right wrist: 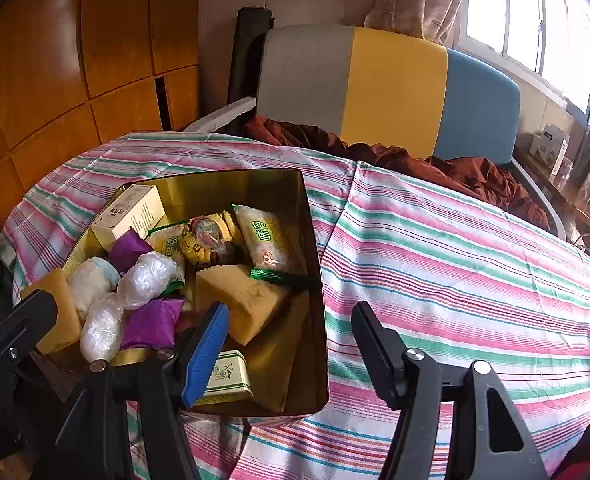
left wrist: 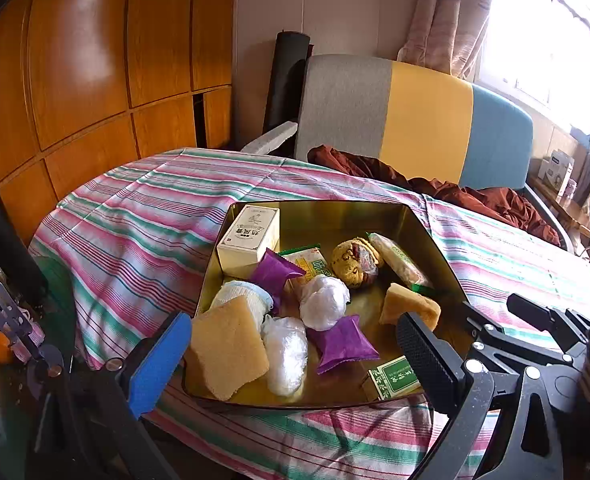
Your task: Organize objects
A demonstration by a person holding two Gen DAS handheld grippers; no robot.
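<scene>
An open gold tin (left wrist: 335, 212) sits on the striped tablecloth (left wrist: 135, 220). It holds a white box (left wrist: 251, 240), two purple sachets (left wrist: 343, 342), yellow sponge pieces (left wrist: 227, 352), plastic-wrapped white balls (left wrist: 323, 298), a cookie (left wrist: 351, 260), green-edged snack packets (left wrist: 399, 258) and a small green-and-white box (left wrist: 395, 376). My left gripper (left wrist: 293, 360) hangs open over the tin's near edge, holding nothing. My right gripper (right wrist: 291, 352) is open above the near right corner of the tin (right wrist: 231, 184), next to a sponge wedge (right wrist: 243, 296) and the small box (right wrist: 227, 376), gripping nothing.
A chair (left wrist: 427, 120) with a grey, yellow and blue back stands behind the table, with a rust-brown cloth (left wrist: 475, 196) draped on it. Wooden cupboard doors (left wrist: 95, 60) are on the left and a bright window (right wrist: 535, 20) is on the right. Bare striped tablecloth (right wrist: 455, 260) lies right of the tin.
</scene>
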